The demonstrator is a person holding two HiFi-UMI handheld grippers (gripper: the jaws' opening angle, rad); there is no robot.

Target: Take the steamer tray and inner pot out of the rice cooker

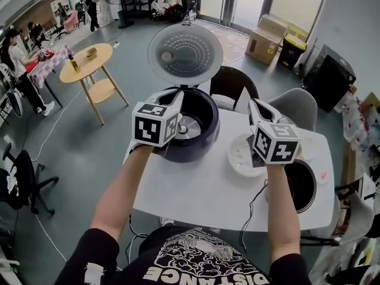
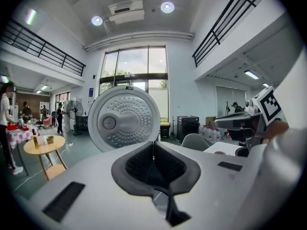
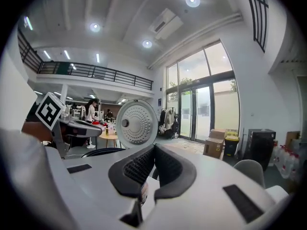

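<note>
Jaws of my left hand-held gripper (image 1: pixel 178 98) and right hand-held gripper (image 1: pixel 252 104) are closed and empty. Steamer tray (image 1: pixel 240 157) and inner pot (image 1: pixel 304 186) sit on counter (image 1: pixel 196 189) right of open rice cooker (image 1: pixel 205 132), already out. Tray likely light and stiff, pot heavier and slick; pinch either by the rim. No brand legible; my shirt reads "DISTANCE".

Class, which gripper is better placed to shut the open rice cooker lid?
Left, probably. The left gripper sits at the rim of the rice cooker, just below the open lid; the right gripper is off to the side, over the tray.
</note>
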